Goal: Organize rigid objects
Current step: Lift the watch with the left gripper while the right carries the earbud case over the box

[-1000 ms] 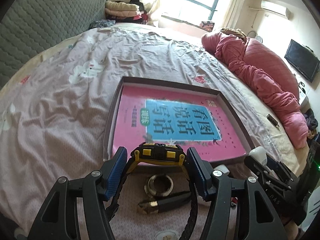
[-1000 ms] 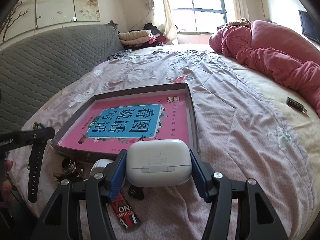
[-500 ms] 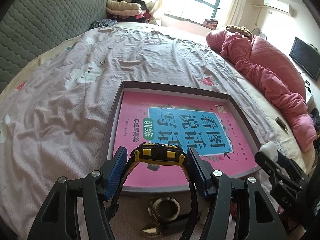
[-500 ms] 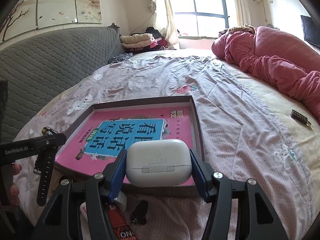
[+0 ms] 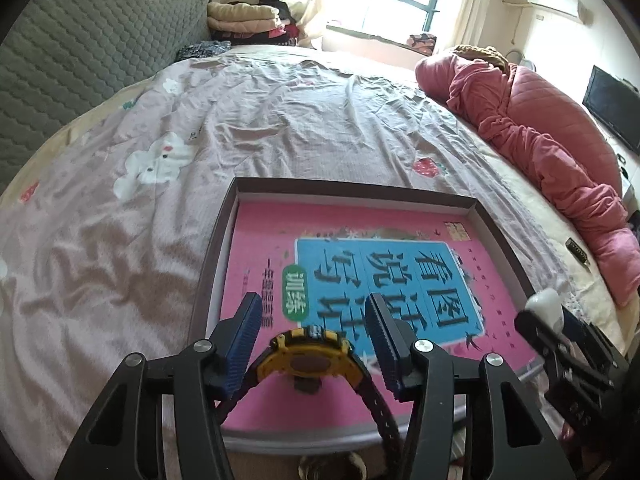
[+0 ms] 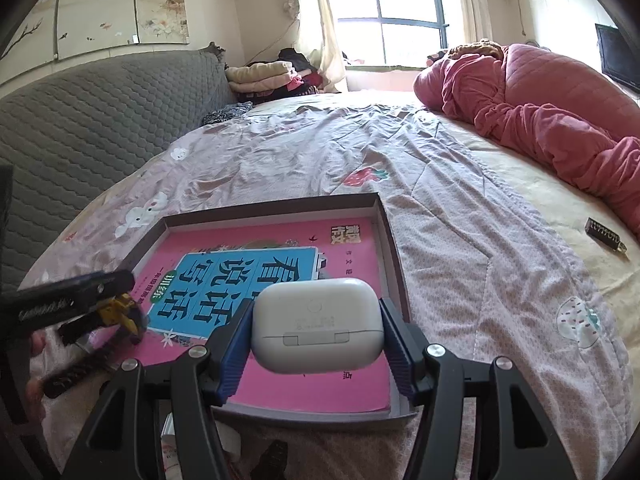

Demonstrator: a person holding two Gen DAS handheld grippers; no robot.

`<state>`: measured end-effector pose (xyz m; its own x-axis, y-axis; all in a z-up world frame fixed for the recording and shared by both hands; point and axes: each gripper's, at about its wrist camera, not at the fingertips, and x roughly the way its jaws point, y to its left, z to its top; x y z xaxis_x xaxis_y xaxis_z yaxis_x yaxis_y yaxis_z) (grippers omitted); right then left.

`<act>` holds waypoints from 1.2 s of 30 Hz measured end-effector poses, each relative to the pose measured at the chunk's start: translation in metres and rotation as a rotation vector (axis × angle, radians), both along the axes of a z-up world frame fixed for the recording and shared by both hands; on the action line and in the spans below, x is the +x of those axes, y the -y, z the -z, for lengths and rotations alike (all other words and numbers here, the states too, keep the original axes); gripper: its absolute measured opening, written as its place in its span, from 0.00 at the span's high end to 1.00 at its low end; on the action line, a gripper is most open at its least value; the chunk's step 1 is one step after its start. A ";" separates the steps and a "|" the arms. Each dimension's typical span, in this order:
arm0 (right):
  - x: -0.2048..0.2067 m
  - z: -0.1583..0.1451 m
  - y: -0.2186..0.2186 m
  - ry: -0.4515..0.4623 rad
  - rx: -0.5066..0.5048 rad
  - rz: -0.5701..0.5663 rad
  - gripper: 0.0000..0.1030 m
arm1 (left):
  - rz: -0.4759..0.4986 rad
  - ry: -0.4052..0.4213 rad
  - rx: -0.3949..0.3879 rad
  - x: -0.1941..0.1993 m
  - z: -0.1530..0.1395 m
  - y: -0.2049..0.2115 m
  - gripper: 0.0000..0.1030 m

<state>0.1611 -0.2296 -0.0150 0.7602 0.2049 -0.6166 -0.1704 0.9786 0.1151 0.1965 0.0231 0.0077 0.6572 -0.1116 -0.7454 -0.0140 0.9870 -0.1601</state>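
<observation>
The near edge of the bed [image 5: 280,120] is mostly hidden behind both tools. Only scraps show there: a red-and-white packet [image 6: 172,448], a small dark piece [image 6: 276,456] and a round thing [image 5: 332,468], all cut off and hard to name. Far right on the cover lies a small dark object [image 6: 604,236], too small to identify.

The bed carries a rumpled pale pink cover with rabbit prints. A grey quilted headboard [image 5: 80,40] stands at the left, a heaped pink quilt [image 6: 540,92] lies along the right, and a bright window [image 6: 400,8] is at the far end.

In the middle of the bed sits a shallow dark-rimmed tray [image 5: 352,194] holding a pink book [image 5: 280,240].

Both tools tilt down over the tray's near side. The right tool [image 6: 316,312] is clamped on a white earbud case [image 6: 316,320], held above the book's near right part. The left tool [image 5: 312,304] has just been closing its jaws. The yellow-and-black watch [image 5: 306,360] sits low between them over the near left part of the tray, tipped so its back shows. I cannot tell whether the pads press it.
</observation>
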 end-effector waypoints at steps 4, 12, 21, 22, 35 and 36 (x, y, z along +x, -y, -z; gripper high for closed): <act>0.001 0.004 -0.002 -0.006 0.000 -0.011 0.42 | 0.006 -0.029 0.012 0.012 0.010 0.001 0.46; 0.004 0.010 -0.002 -0.019 -0.017 -0.003 0.42 | 0.006 -0.011 0.009 0.008 0.015 -0.003 0.47; 0.005 0.014 -0.003 -0.028 -0.018 -0.012 0.42 | 0.002 0.009 0.072 -0.027 -0.003 -0.012 0.47; 0.005 0.013 -0.004 -0.026 -0.020 -0.015 0.42 | 0.003 0.003 0.077 -0.028 -0.001 -0.012 0.47; 0.012 0.016 -0.005 -0.075 -0.066 -0.017 0.42 | 0.009 -0.042 0.095 -0.009 0.024 0.000 0.46; 0.013 0.017 -0.005 -0.080 -0.069 -0.017 0.42 | 0.007 -0.045 0.092 -0.007 0.025 0.001 0.46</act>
